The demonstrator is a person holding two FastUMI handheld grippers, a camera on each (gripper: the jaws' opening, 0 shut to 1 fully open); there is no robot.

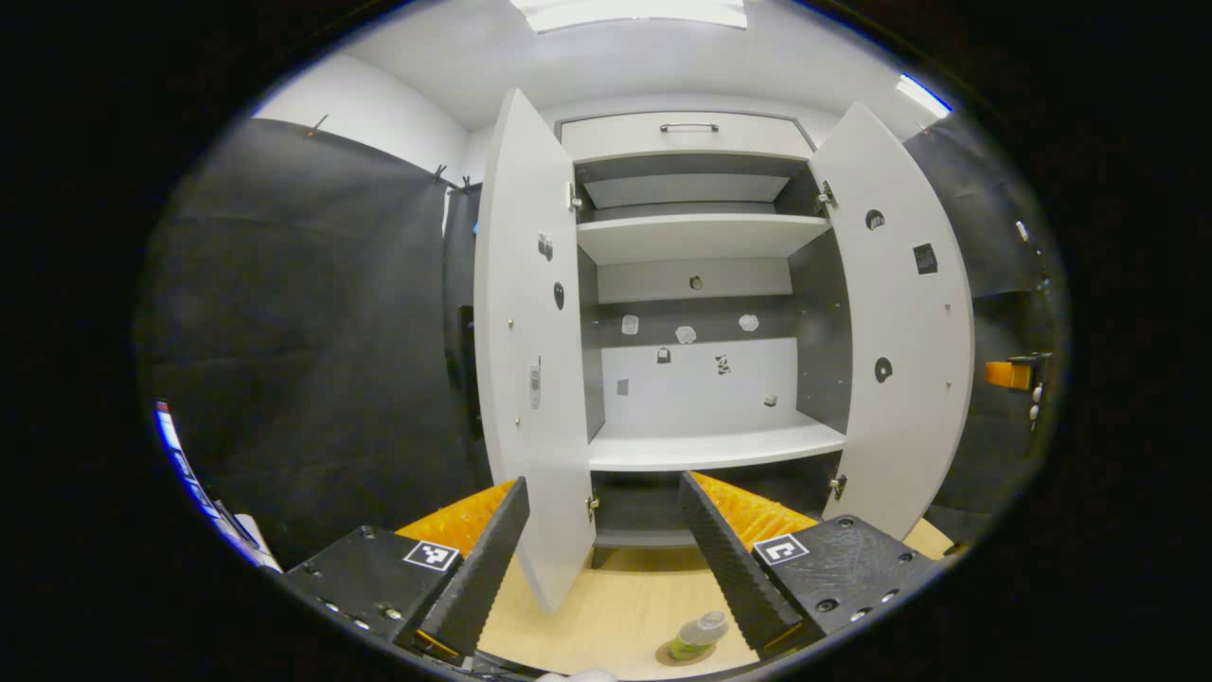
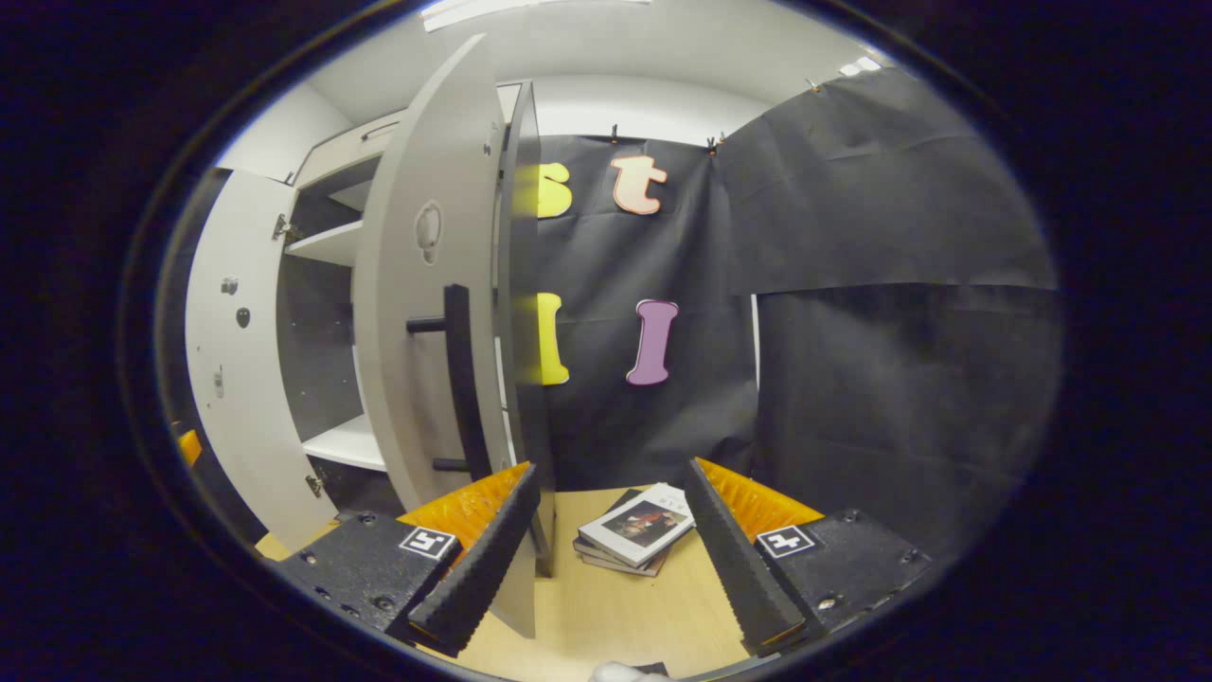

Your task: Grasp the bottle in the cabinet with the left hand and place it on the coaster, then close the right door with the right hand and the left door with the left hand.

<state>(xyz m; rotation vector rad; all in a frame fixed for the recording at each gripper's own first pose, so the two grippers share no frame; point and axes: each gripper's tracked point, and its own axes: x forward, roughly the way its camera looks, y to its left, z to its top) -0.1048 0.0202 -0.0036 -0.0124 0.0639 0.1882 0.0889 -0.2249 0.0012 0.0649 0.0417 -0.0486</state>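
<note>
A small clear bottle (image 1: 701,633) with greenish liquid rests on a round brown coaster (image 1: 674,655) on the wooden table, just in front of my left gripper's right finger. The left gripper (image 1: 601,485) is open and empty, facing the white cabinet (image 1: 696,237). Both cabinet doors stand open: the left door (image 1: 530,360) reaches out between the fingers, and the right door (image 1: 900,322) swings out on the right. In the right gripper view, my right gripper (image 2: 613,467) is open, close to the outer face of the right door (image 2: 426,313) and its black bar handle (image 2: 459,379).
The cabinet shelves (image 1: 715,445) hold nothing. A small stack of books (image 2: 632,530) lies on the table (image 2: 615,606) ahead of the right gripper. The left door (image 2: 227,379) shows farther off in the right gripper view. Black cloth walls close in both sides.
</note>
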